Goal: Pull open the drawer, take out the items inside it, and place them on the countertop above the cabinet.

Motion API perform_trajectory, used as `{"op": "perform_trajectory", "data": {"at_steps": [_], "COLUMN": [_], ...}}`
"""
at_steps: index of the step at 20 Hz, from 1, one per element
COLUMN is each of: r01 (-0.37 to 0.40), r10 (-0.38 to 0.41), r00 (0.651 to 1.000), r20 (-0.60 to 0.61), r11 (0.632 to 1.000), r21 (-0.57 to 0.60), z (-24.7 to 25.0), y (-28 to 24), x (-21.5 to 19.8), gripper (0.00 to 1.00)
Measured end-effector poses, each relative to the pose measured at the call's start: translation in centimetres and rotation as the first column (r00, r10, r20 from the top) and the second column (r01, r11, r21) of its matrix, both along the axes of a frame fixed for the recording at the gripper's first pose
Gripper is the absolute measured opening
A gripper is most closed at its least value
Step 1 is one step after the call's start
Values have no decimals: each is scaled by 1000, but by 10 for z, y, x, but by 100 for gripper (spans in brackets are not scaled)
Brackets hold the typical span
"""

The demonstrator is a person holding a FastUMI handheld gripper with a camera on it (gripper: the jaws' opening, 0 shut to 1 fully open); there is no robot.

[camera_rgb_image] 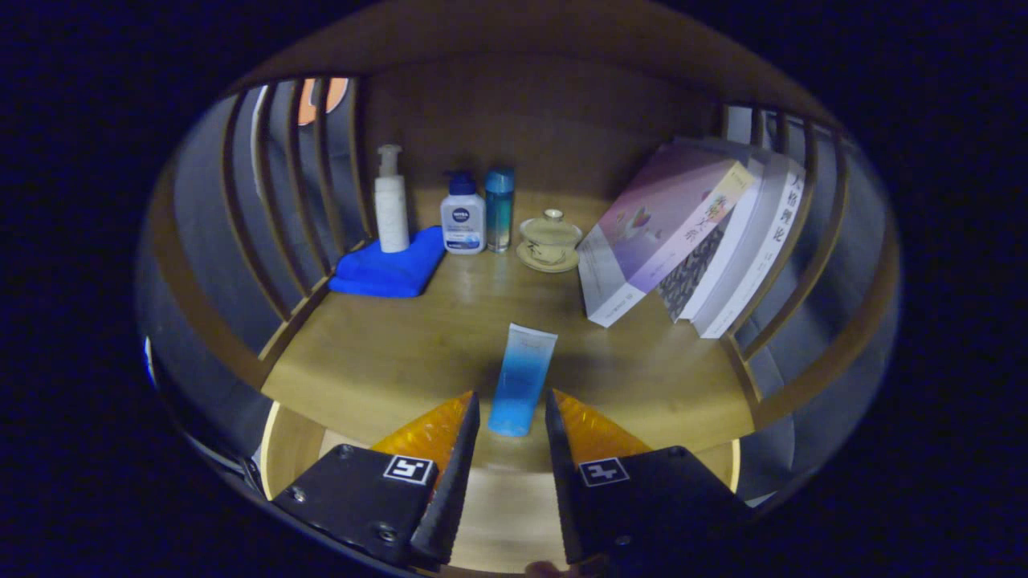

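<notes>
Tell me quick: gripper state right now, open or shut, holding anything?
Gripper: open, holding nothing; the blue tube lies on the countertop with its near end between the fingertips, neither touching it.

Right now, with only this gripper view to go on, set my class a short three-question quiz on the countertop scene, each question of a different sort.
1. True or false: the jaws of the gripper are clamped on the blue tube.
2. Which item stands on the blue cloth? A) white pump bottle B) lidded teacup C) books
3. Fill in: the tube lies on the wooden ____.

Key: 1 false, the jaws stand apart, the tube's near end between their tips; 2 A; 3 countertop.
</notes>
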State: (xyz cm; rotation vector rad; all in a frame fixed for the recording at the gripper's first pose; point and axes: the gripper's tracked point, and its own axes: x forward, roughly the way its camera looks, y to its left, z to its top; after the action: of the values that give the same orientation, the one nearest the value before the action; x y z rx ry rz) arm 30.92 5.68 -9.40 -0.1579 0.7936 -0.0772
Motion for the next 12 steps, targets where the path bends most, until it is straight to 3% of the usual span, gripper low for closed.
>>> {"op": "perform_trajectory", "data": {"at_steps": [3, 10, 12], "r01": [-40, -110, -120], "r10": [39, 96, 95], "r00": [998, 976, 962], "r20": [44, 194, 254], "r11": [999, 992, 989], "r21": [21, 68, 85], "z": [19, 62, 72], "y": [12, 35, 37], "x": [-28, -101, -124], "gripper": [52, 85, 85]}}
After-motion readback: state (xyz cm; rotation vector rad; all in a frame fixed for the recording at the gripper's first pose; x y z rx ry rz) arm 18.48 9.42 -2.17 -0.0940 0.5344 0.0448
